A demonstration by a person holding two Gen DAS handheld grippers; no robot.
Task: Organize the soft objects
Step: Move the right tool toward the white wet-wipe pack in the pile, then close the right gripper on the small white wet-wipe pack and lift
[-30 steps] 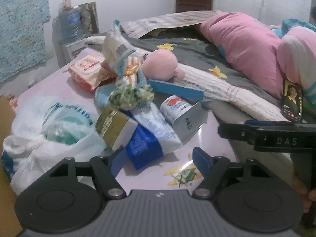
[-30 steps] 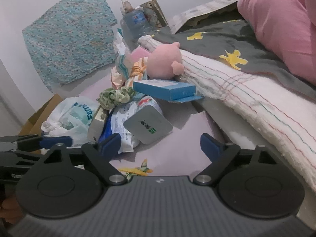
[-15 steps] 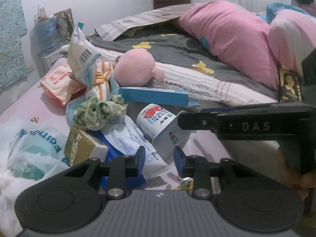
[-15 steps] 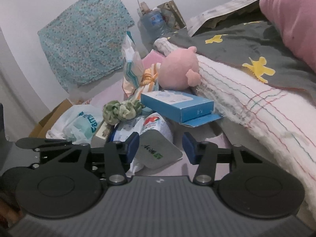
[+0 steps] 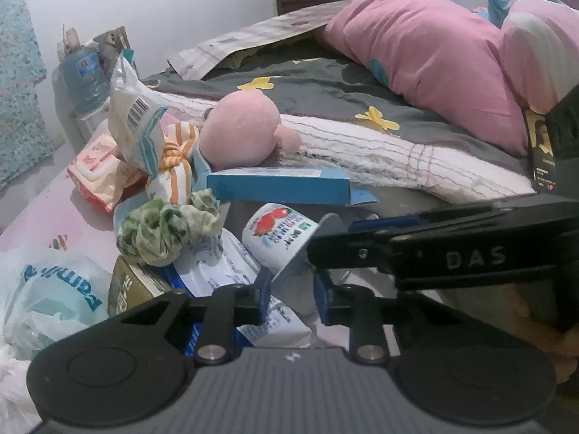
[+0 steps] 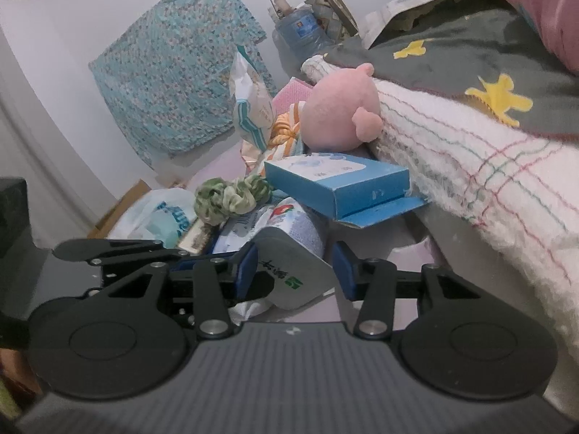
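Note:
A pile of items lies on a pink sheet beside the bed. A round pink plush (image 5: 237,133) (image 6: 340,112) rests against a white blanket. A green scrunchie (image 5: 166,226) (image 6: 231,197) lies on the pile, and an orange-striped cloth bundle (image 5: 175,159) (image 6: 286,130) sits behind it. A strawberry yogurt cup (image 5: 277,235) (image 6: 289,253) lies on its side. My right gripper (image 6: 295,271) has its narrowed jaws on either side of the cup's foil lid. My left gripper (image 5: 291,296) is partly closed, low over a white-blue pouch (image 5: 231,271).
A blue flat box (image 5: 278,184) (image 6: 336,181) lies above the cup. A white plastic bag (image 5: 47,296), a wet-wipes pack (image 5: 97,162), a snack bag (image 5: 134,115) and a water jug (image 5: 85,72) stand at left. Pink pillows (image 5: 427,58) and a dark blanket (image 5: 325,86) cover the bed.
Both grippers moved forward toward the pile and narrowed from wide open. The right gripper now has the yogurt cup's lid between its fingers.

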